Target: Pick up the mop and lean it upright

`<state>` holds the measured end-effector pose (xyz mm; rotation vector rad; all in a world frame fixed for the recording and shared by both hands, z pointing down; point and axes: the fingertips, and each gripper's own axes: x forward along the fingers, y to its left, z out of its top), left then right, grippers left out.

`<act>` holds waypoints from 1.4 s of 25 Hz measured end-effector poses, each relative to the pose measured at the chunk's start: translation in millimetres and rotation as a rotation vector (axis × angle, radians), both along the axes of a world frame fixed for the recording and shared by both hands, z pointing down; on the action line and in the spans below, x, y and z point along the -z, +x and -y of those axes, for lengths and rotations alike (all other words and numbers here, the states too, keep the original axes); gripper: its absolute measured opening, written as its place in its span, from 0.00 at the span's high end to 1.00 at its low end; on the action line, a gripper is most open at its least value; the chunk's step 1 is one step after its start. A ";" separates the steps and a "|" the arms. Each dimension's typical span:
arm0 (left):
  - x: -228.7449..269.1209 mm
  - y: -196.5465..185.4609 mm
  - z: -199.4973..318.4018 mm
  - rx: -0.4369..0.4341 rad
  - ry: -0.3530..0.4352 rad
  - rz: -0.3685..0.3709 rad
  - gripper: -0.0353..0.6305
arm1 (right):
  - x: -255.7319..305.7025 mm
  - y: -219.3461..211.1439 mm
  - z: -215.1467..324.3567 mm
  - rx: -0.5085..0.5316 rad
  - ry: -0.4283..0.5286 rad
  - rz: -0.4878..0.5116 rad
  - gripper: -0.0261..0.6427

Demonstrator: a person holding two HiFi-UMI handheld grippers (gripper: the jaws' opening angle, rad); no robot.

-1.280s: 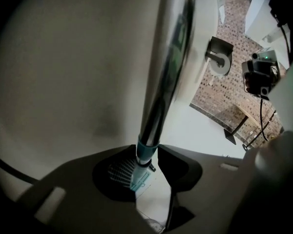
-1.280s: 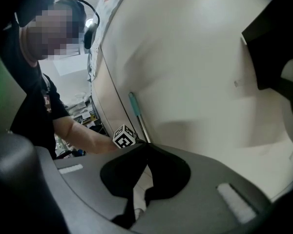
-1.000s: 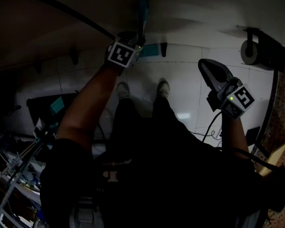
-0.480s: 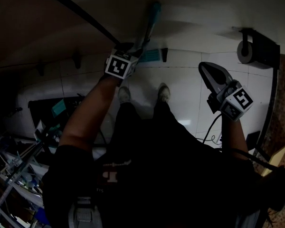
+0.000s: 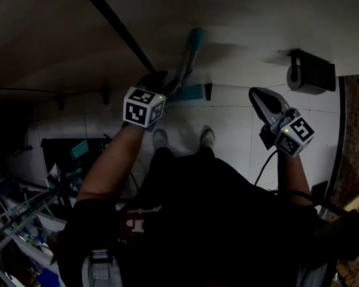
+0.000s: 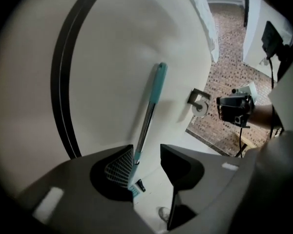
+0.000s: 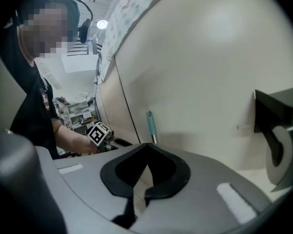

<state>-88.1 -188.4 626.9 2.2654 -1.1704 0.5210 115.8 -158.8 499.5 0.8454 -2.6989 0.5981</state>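
- The mop (image 6: 147,118) stands nearly upright against the pale wall (image 6: 127,43). Its teal grip (image 6: 158,82) is at the top and rests on the wall.
- In the head view, the flat teal mop head (image 5: 188,93) lies on the white tiled floor (image 5: 239,118) at the foot of the wall.
- The left gripper (image 6: 147,155) is at the lower part of the metal shaft with its jaws apart. The shaft runs just along the inner edge of the mesh-padded jaw, and a clear gap separates it from the other jaw, so nothing is clamped.
- The left gripper's marker cube (image 5: 145,106) faces the head camera, with the person's forearm stretched out behind it.
- The right gripper (image 7: 147,145) is held well to the right of the mop. Its jaw tips are together and there is nothing between them.
- In the right gripper view, the teal grip shows above that gripper's closed tips, well beyond them at the wall.
- A black pipe (image 6: 61,82) runs along the wall to the left of the mop, apart from it.
- A toilet-roll holder (image 5: 308,70) is fixed to the wall to the right of the mop, beyond the right gripper.
- The person's shoes (image 5: 160,137) stand on the tiles, near the mop head.
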 end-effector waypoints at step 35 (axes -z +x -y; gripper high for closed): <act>280.8 -65.1 -41.2 0.027 0.442 -0.253 0.94 | 164.3 -33.5 25.0 -0.007 0.170 0.118 0.94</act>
